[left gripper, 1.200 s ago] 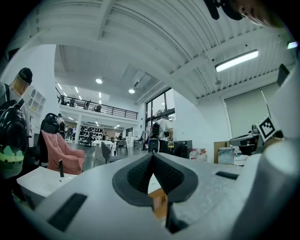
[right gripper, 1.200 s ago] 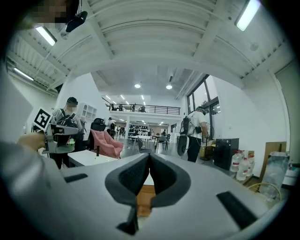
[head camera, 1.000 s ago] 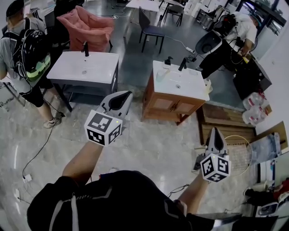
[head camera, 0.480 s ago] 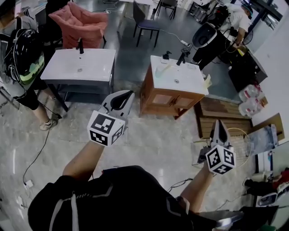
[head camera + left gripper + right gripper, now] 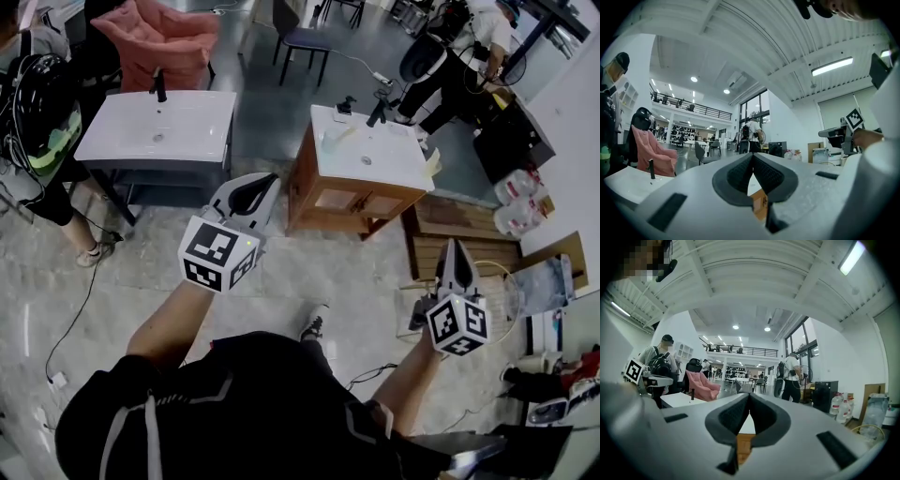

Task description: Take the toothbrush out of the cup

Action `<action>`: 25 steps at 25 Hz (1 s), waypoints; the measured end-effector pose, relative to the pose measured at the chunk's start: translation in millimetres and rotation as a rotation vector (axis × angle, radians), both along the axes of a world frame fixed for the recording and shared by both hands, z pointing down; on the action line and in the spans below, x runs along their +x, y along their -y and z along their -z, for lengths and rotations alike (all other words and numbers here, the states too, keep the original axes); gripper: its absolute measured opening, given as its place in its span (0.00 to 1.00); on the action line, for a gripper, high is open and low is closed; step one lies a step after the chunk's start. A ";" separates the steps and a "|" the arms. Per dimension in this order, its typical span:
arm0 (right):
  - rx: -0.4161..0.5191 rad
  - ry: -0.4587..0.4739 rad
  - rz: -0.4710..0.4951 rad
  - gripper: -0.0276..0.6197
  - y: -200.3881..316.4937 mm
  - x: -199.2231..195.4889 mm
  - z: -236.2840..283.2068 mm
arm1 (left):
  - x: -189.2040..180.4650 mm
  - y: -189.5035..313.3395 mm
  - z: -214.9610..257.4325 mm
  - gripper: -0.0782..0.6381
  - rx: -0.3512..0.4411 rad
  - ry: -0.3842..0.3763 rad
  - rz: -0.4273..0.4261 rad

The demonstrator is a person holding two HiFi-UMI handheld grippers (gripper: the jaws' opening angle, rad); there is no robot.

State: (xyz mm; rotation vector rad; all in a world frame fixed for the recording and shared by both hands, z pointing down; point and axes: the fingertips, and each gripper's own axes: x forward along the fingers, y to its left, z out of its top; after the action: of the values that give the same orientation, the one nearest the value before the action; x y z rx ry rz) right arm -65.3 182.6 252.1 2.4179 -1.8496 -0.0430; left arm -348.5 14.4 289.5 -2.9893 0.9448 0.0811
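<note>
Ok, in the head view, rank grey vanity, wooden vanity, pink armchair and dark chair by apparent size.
1-2. grey vanity and wooden vanity: look alike, unranked.
3. pink armchair, cut off by the frame edge.
4. dark chair, smallest.

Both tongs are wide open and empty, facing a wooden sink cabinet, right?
Not open: both are shut. The left gripper view shows the left tongs closed tip to tip, the right gripper view the right tongs likewise. Empty, yes, facing the wooden sink cabinet.
</note>
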 end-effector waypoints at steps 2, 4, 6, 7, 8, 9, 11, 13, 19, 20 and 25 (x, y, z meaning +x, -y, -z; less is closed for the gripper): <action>0.003 -0.004 0.024 0.05 14.5 9.8 -2.5 | 8.6 9.3 -1.4 0.12 0.001 0.008 0.018; 0.012 -0.004 0.046 0.05 29.7 23.8 -5.3 | 18.8 17.5 -2.4 0.12 0.011 0.022 0.044; 0.027 0.005 0.076 0.05 49.5 41.9 -7.6 | 32.1 26.8 -3.5 0.12 0.020 0.038 0.076; 0.028 0.008 0.096 0.05 60.6 51.6 -9.2 | 40.5 31.4 -4.2 0.12 0.021 0.044 0.089; 0.025 0.007 0.116 0.05 71.3 61.1 -11.4 | 49.7 35.8 -4.9 0.12 0.019 0.046 0.100; 0.018 0.004 0.135 0.05 81.3 70.9 -13.8 | 59.4 40.6 -5.4 0.12 0.017 0.046 0.111; 0.009 0.000 0.165 0.05 99.9 93.1 -17.9 | 80.8 53.1 -5.2 0.12 0.018 0.043 0.135; 0.004 0.009 0.187 0.05 116.5 118.5 -23.0 | 105.6 65.1 -7.6 0.12 0.017 0.051 0.157; -0.019 0.036 0.231 0.05 152.8 195.8 -42.0 | 184.0 89.2 -23.5 0.12 -0.008 0.080 0.184; -0.024 0.043 0.236 0.05 156.8 206.0 -46.0 | 193.3 94.3 -24.2 0.12 -0.016 0.079 0.189; -0.038 0.069 0.257 0.05 171.2 253.9 -56.7 | 245.6 112.7 -22.8 0.12 -0.030 0.080 0.185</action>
State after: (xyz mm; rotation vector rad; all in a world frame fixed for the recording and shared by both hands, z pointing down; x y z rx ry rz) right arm 188.6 11.4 308.9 2.1685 -2.1593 0.0574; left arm -103.0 -98.3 312.3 -2.8897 1.2169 -0.0529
